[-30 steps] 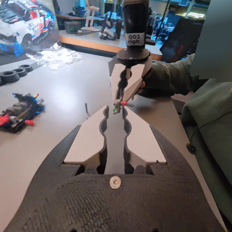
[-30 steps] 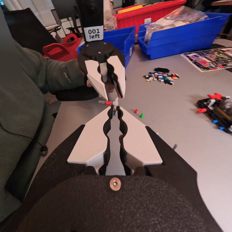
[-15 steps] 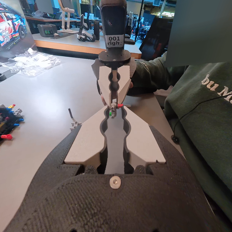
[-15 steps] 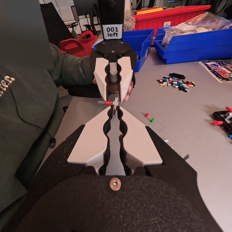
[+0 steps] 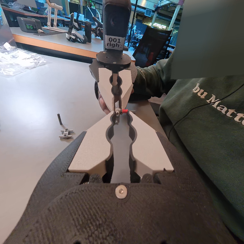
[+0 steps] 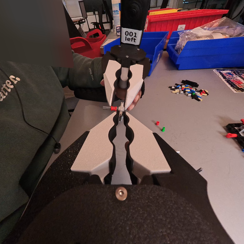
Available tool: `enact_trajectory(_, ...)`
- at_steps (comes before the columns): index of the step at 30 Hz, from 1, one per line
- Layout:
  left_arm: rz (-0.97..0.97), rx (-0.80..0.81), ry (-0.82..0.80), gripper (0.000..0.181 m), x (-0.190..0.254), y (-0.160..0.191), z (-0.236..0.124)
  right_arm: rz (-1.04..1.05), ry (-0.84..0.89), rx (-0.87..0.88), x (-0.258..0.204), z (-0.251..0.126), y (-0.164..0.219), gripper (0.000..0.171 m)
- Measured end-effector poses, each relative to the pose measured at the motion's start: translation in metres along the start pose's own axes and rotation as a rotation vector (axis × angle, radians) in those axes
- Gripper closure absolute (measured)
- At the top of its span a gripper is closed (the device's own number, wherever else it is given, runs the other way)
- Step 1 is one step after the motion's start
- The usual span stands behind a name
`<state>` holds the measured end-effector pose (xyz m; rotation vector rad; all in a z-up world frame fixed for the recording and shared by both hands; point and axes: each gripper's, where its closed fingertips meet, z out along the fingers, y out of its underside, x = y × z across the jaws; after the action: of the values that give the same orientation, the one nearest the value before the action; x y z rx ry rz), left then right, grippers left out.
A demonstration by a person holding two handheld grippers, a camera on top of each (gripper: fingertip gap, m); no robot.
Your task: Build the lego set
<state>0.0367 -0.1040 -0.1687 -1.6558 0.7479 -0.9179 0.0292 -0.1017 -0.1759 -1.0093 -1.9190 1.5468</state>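
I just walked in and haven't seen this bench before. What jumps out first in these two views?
Two grippers meet tip to tip over the table: the right gripper pinches a small grey connector, with a red bush on its cross axle, at the left gripper's open jaws. A loose parts pile and blue bins sit behind.
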Motion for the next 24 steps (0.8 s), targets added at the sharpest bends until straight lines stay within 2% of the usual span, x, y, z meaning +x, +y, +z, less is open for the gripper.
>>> enact_trajectory(9,0.000,0.000,0.004,0.168,0.0006,0.0002,-0.0001,-0.012,0.012,-0.007,-0.0013,0.0006,0.0000,0.167)
enact_trajectory(12,0.012,-0.007,-0.019,0.169,-0.0013,-0.0009,-0.0001,-0.016,0.031,-0.009,0.0008,0.0005,-0.0002,0.167)
enact_trajectory(13,0.021,-0.007,-0.037,0.176,-0.0036,-0.0014,-0.0003,-0.011,0.028,-0.006,0.0002,0.0008,-0.0006,0.167)
enact_trajectory(21,0.036,-0.013,-0.076,0.177,-0.0086,-0.0021,-0.0011,-0.020,0.054,-0.008,0.0049,0.0004,-0.0004,0.167)
enact_trajectory(22,0.033,-0.002,-0.073,0.176,-0.0084,-0.0032,-0.0020,-0.019,0.053,-0.006,0.0046,0.0006,-0.0013,0.167)
enact_trajectory(24,0.024,0.023,-0.046,0.160,-0.0046,-0.0070,-0.0036,-0.025,0.054,-0.010,0.0046,0.0006,-0.0013,0.167)
